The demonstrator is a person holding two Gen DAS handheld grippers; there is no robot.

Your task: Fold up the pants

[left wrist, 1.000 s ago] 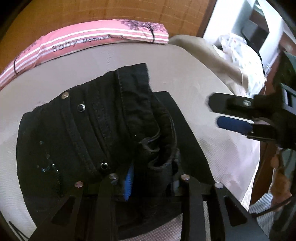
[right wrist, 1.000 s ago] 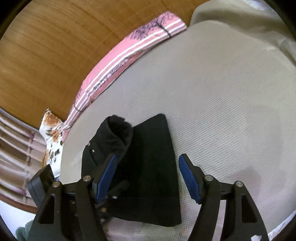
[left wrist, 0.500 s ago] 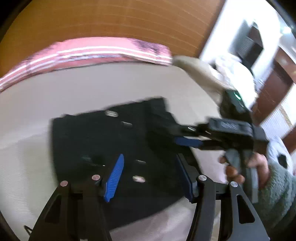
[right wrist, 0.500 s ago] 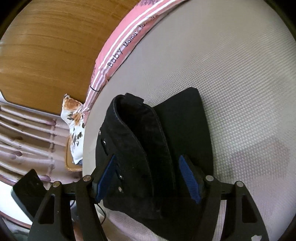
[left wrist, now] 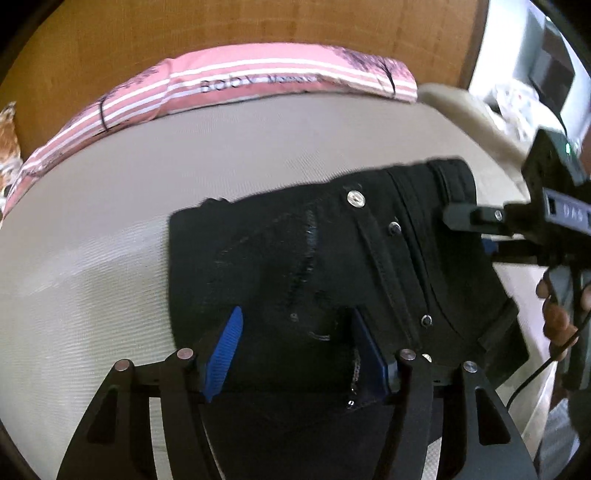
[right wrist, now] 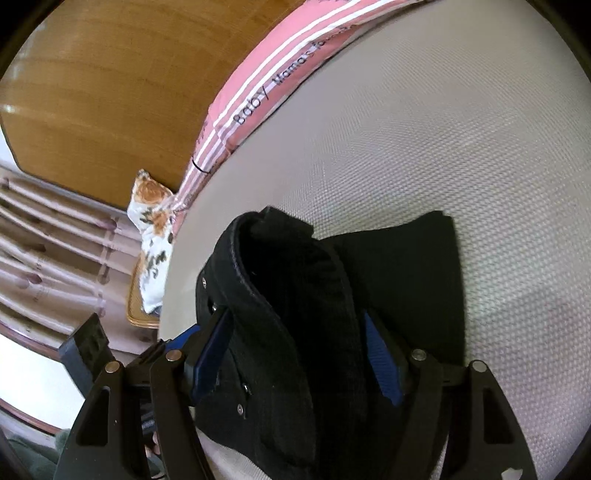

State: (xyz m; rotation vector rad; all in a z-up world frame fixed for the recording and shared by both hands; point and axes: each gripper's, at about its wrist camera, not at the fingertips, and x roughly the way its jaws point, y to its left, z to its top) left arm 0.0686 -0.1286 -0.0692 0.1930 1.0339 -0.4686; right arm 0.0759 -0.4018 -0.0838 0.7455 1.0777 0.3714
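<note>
Black pants (left wrist: 295,258) lie folded on the grey mattress (left wrist: 110,221), button fly and waistband toward the right. My left gripper (left wrist: 297,354) hovers over their near edge. Its jaws are opening; the blue pads stand apart above the cloth and press on nothing. My right gripper (left wrist: 476,232) reaches in from the right at the waistband, held by a person's hand (left wrist: 557,314). In the right wrist view the right gripper (right wrist: 295,358) is open, with the raised waistband fold of the pants (right wrist: 295,295) between its pads, not squeezed.
A pink striped pillow (left wrist: 258,81) lies along the wooden headboard (left wrist: 221,29) at the far side. A beige blanket (left wrist: 461,107) is heaped at the far right. A floral cushion (right wrist: 151,229) sits off the bed's left corner. Bare mattress surrounds the pants.
My left gripper let go of the bunched waistband, opened and drew back to the left; the pants now lie flatter. My right gripper came down so the waistband fold stands between its pads.
</note>
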